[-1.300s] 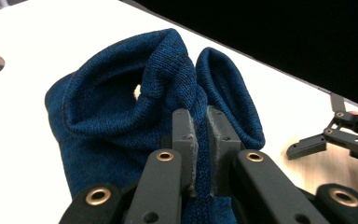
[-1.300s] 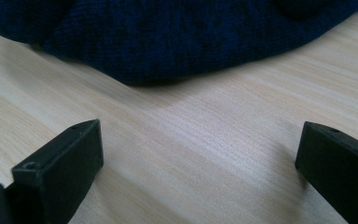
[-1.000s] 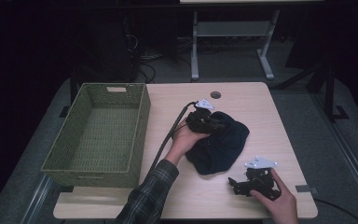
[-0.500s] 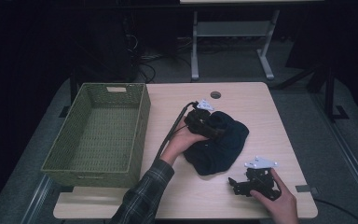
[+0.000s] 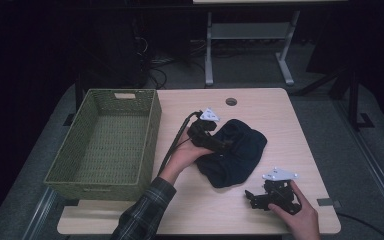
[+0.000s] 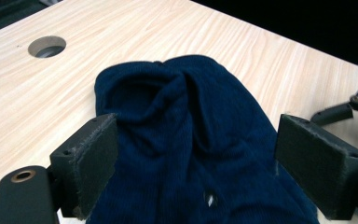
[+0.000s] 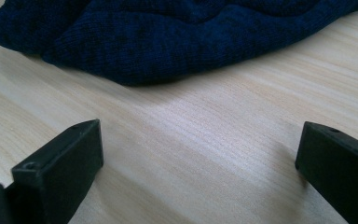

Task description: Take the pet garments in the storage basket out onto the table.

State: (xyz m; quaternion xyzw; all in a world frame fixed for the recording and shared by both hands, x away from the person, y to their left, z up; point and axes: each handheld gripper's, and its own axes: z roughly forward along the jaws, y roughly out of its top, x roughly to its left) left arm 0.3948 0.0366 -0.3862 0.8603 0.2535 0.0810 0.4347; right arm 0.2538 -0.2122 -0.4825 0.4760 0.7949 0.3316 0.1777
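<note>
Left tool (image 5: 225, 145) is over the left part of the dark blue cloth (image 5: 237, 155), jaws spread wide, one either side of a raised fold. In the left gripper view the cloth (image 6: 191, 140) sits between the two pads (image 6: 93, 163) but they aren't pinching it; gaps show on both sides, so released, nothing grasped. Can't tell if the pads brush the fabric.

The cloth lies bunched on the desk (image 5: 260, 107), roughly mid-desk, right of the basket (image 5: 152, 125) and near of the round cable hole (image 5: 231, 101). It's crumpled, with a hollow at its far end.

Right tool (image 5: 255, 198) is at the near right of the desk, near of the cloth's near edge, apart from it. Its jaws point left across the desk. In the right gripper view the jaws stand wide open over bare wood, with the cloth's edge (image 7: 168, 42) lying beyond them, not between them. Released, holding nothing. The right hand (image 5: 297, 215) grips its body at the desk's near edge.

The left hand (image 5: 185, 155) holds its tool from the left side, and the cable (image 5: 177, 137) trails back along the basket's right wall. Plaid sleeve (image 5: 142, 215) comes in at the near edge.

The basket is green wicker, on the left side of the desk, standing apart from the cloth.
</note>
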